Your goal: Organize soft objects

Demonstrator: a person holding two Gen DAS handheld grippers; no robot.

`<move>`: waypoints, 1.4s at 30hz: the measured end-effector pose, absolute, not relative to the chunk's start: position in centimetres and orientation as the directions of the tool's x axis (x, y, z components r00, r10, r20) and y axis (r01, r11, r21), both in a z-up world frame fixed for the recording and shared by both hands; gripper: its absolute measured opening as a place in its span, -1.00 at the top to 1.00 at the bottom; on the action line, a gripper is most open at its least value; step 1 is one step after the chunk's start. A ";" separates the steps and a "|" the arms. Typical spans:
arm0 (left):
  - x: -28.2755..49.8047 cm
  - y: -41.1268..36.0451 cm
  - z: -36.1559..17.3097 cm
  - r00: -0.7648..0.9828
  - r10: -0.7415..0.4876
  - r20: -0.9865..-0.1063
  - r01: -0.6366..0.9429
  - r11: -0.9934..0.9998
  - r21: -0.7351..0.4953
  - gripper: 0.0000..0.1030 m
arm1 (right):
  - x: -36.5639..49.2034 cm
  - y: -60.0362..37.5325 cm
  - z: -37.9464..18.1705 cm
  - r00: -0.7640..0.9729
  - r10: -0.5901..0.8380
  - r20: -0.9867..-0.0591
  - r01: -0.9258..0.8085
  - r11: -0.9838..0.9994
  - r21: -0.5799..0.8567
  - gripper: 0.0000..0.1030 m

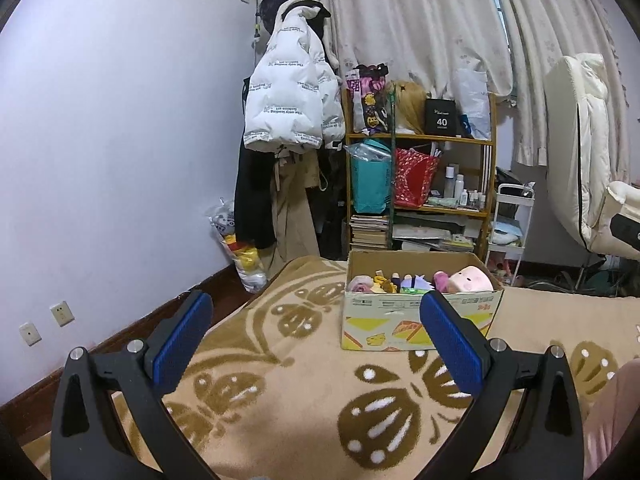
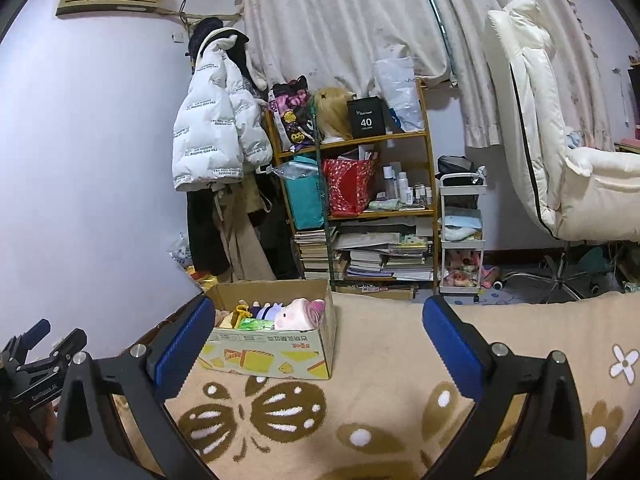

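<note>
Left tongs [image 1: 316, 320]: spread wide over the patterned blanket [image 1: 280, 400]; nothing is held between the blue pads [image 1: 182, 340].
Right tongs [image 2: 320, 328]: likewise spread wide and empty, raised above the same blanket [image 2: 380, 360].
Cardboard box [image 1: 420, 320]: set upright on the blanket, open at the top, printed with yellow cheese pictures on its front. In the right wrist view the box [image 2: 272, 356] is seen just beside the left-hand pad.
Soft toys [image 1: 404, 282]: packed inside the box; a pink pig plush [image 1: 470, 280] lies at its right end, smaller plush pieces are crowded to the left of it.
Shelf [image 1: 420, 184]: stood behind the box against the curtain, loaded with bags, bottles and stacked books.
White jacket [image 1: 292, 100]: hung on the wall, left of the shelf.
</note>
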State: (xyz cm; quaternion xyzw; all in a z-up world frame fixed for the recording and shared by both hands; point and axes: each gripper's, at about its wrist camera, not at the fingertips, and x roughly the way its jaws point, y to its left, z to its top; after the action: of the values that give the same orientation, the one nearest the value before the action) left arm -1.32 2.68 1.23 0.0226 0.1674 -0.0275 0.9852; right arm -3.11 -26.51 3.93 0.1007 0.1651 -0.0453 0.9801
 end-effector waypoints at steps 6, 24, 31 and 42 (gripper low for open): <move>-1.4 2.6 1.2 0.941 -0.036 -0.338 0.055 0.997 0.047 -0.99 | -3.1 -26.6 3.9 0.941 -0.053 -0.334 0.120 0.975 0.185 -1.00; -1.5 2.8 1.0 0.943 -0.035 -0.330 0.059 0.996 0.064 -0.99 | -3.9 -26.5 3.5 0.940 -0.064 -0.334 0.123 0.979 0.160 -1.00; -1.5 3.0 0.9 0.939 -0.047 -0.341 0.073 0.995 0.064 -0.99 | -3.9 -26.6 3.4 0.939 -0.064 -0.338 0.124 0.979 0.160 -1.00; -1.2 2.7 0.8 0.932 -0.053 -0.358 0.085 0.993 0.077 -0.99 | -3.9 -26.6 3.2 0.937 -0.066 -0.343 0.125 0.980 0.155 -1.00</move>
State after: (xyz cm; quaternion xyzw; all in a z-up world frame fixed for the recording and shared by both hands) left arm -1.17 2.69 0.79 0.0455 0.1805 -0.0352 0.9819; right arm -3.93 -26.62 3.20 0.0876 0.1705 -0.0488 0.9802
